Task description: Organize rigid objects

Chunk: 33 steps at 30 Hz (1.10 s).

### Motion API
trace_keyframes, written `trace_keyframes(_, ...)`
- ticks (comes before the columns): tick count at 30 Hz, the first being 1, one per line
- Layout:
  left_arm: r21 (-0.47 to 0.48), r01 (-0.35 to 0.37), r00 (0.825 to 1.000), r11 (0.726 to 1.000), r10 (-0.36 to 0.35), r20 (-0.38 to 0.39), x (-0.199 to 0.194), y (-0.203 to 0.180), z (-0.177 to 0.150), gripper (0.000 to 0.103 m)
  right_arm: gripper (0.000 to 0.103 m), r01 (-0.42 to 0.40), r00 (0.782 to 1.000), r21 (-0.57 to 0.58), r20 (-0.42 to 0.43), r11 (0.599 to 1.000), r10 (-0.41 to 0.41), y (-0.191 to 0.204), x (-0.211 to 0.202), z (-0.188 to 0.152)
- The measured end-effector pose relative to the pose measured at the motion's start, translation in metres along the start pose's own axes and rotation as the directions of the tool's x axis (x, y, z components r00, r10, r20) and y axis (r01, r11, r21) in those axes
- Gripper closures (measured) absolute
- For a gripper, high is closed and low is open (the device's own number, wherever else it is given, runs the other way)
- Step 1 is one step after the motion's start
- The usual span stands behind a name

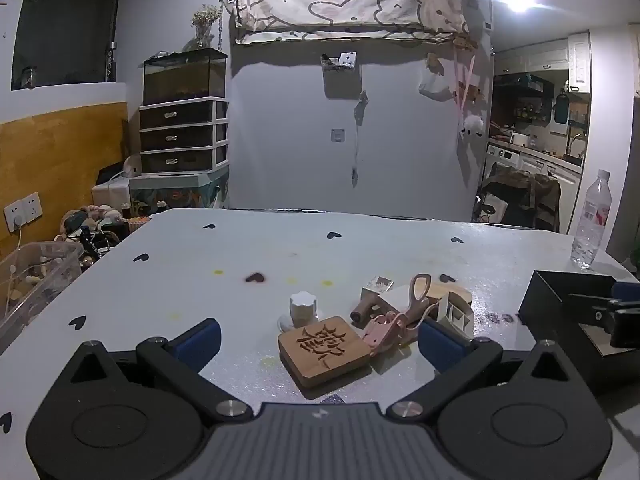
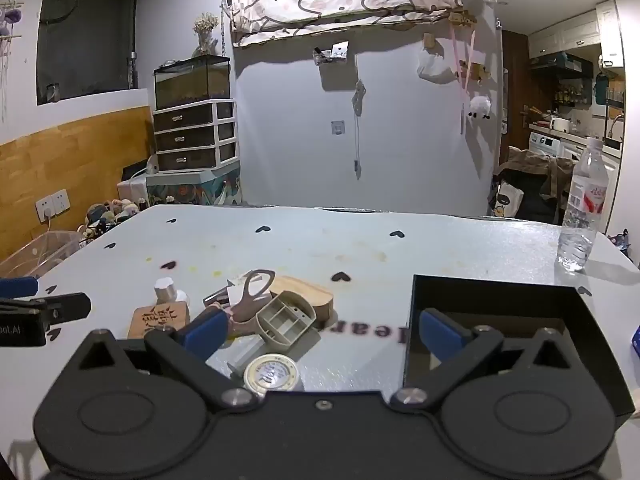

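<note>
A pile of small rigid objects lies on the table: a wooden carved square coaster point(image 1: 324, 350), pink scissors point(image 1: 400, 312), a white knob point(image 1: 303, 306), a small box point(image 1: 376, 286) and a beige divided tray point(image 2: 285, 318). A round tin point(image 2: 271, 374) lies nearest in the right wrist view. A black open box point(image 2: 496, 300) stands at the right. My left gripper point(image 1: 318, 338) is open, its fingers either side of the coaster. My right gripper point(image 2: 320, 330) is open and empty, between the pile and the black box.
A water bottle point(image 2: 582, 210) stands at the table's far right corner. A clear plastic bin point(image 1: 36, 276) sits off the left edge. The table point(image 1: 240, 248) has heart stickers; a drawer unit and wall stand behind.
</note>
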<state>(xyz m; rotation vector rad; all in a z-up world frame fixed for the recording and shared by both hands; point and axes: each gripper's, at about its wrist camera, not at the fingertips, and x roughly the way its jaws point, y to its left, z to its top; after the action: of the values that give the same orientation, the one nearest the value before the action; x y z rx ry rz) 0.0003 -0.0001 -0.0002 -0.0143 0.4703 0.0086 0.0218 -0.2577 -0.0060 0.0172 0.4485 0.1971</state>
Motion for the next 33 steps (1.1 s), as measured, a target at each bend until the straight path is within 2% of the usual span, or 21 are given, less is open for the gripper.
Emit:
trace_keyframes(16,-0.007,-0.003,1.0,1.0,0.003,0.012,-0.003,-0.011,-0.002,0.0,0.0,0.023,1.0,0.018,0.002,1.0,-0.023,-0.002,-0.001,-0.003)
trace_keyframes(19,-0.017,0.008,1.0,1.0,-0.007,0.013,0.001,0.003,-0.005,0.0,0.0,0.024,1.0,0.017,0.002,1.0,-0.024,-0.002,-0.001,-0.004)
trace_keyframes(33,-0.011,0.016,1.0,1.0,-0.016,0.015,-0.001,0.003,-0.003,0.0,0.0,0.032,0.999,0.016,0.0,0.999,-0.032,-0.001,-0.002,-0.004)
